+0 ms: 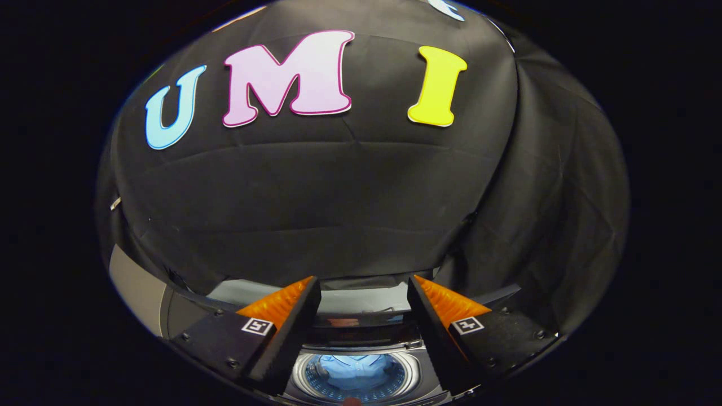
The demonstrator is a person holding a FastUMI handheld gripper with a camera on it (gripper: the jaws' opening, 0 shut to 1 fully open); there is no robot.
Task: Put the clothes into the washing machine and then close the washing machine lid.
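Note:
The washing machine (361,343) stands below and just ahead of my fingers, its round drum opening showing between them. Light blue clothes (356,369) lie inside the drum. The lid (316,294) stands raised at the back of the machine, behind the fingertips, with a pale glass panel. My gripper (361,285) hovers above the machine with its fingers spread wide apart and nothing between them. The lower part of the drum is hidden behind the fingers.
The black cloth wall of the booth rises close behind the machine and curves round on the right. A grey panel (138,293) shows beside the machine on the left.

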